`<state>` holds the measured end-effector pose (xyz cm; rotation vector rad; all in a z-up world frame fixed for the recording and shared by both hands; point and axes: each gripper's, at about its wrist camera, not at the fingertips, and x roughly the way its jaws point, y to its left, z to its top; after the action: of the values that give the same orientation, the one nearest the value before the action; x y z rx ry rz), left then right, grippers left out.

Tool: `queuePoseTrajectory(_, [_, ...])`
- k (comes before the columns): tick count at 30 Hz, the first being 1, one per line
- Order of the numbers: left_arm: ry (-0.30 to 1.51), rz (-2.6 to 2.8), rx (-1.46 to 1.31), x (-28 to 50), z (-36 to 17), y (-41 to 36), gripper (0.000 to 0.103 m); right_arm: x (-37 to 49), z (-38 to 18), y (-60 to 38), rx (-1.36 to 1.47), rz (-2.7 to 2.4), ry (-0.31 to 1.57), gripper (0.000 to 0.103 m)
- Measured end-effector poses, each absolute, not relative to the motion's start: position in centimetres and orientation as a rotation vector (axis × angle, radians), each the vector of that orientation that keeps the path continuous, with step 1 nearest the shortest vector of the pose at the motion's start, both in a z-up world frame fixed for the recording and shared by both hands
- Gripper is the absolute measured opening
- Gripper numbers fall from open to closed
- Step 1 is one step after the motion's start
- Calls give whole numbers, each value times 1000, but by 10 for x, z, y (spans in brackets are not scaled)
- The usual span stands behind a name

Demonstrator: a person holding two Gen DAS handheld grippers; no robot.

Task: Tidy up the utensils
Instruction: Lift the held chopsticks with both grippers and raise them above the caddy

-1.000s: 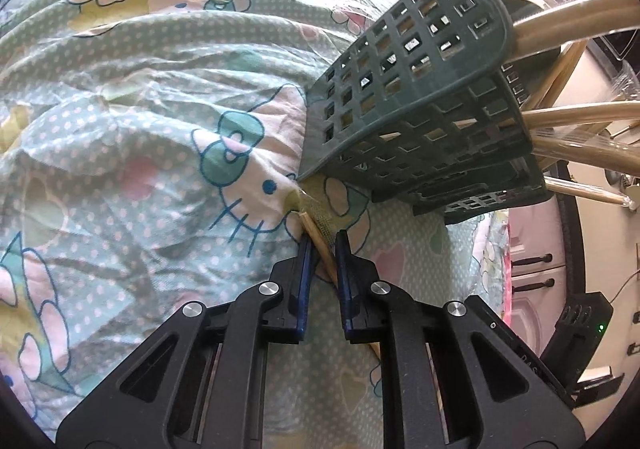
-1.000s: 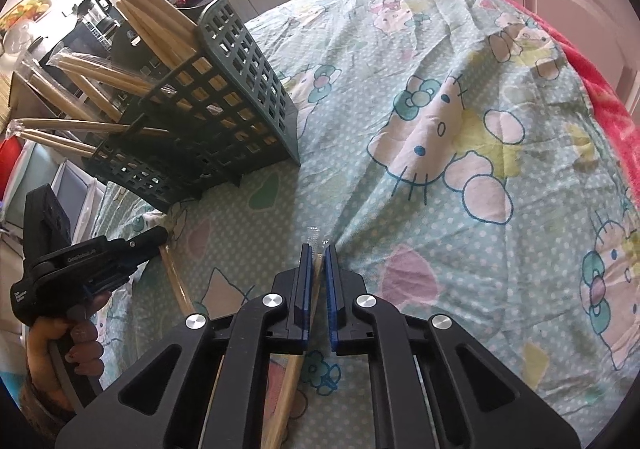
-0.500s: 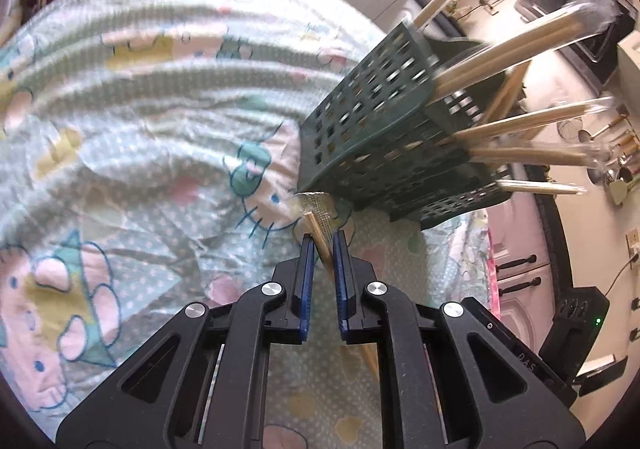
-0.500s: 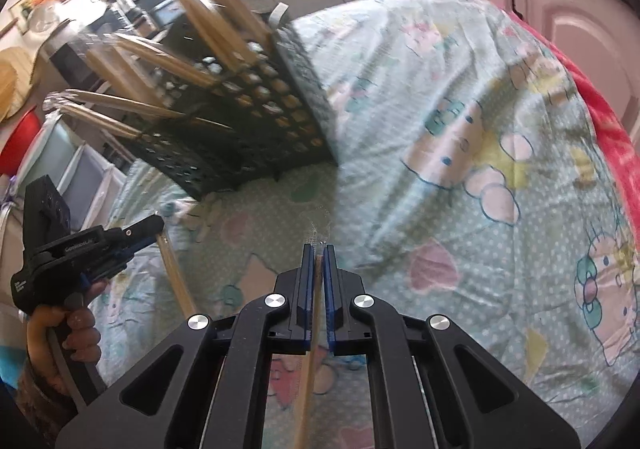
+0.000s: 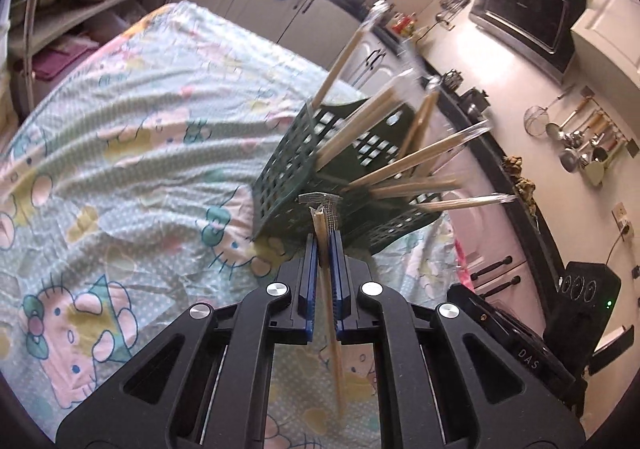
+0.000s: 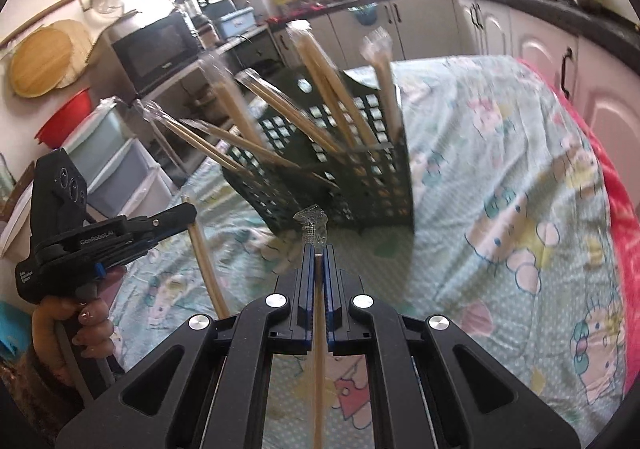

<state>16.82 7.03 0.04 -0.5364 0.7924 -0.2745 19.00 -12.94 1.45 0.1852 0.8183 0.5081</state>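
A dark green slotted utensil basket (image 5: 296,165) stands on the patterned tablecloth, holding several plastic-wrapped pairs of wooden chopsticks (image 5: 404,165). It also shows in the right wrist view (image 6: 372,177). My left gripper (image 5: 324,237) is shut on a wrapped chopstick pair (image 5: 334,329), lifted above the table just in front of the basket. My right gripper (image 6: 317,249) is shut on another wrapped chopstick pair (image 6: 319,349), raised before the basket. The left gripper (image 6: 188,213) and its chopsticks (image 6: 208,269) appear at the left of the right wrist view.
The table carries a mint cartoon-print cloth (image 5: 132,153). Kitchen cabinets (image 6: 532,49) and a dark counter ring the table. A microwave (image 6: 152,45) and plastic drawers (image 6: 116,165) stand behind the basket. An oven (image 5: 528,21) and hanging utensils (image 5: 580,141) are on the wall.
Both grippers have lifted their chopstick pairs off the cloth and tilted upward; the basket now sits lower and upright in both views, with the kitchen showing behind it.
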Motion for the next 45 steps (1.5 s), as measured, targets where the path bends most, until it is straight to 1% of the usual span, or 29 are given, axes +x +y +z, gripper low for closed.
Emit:
queuePoseTrajectory(16, [652, -339, -473, 159, 59, 52, 3, 182, 71, -119, 143, 563, 648, 5])
queuePoseTrajectory(32, [423, -389, -375, 158, 157, 42, 3, 191, 155, -126, 127, 579, 395, 4])
queuePoseTrajectory(45, [270, -343, -307, 170, 224, 49, 3, 214, 218, -129, 101, 539, 213, 4])
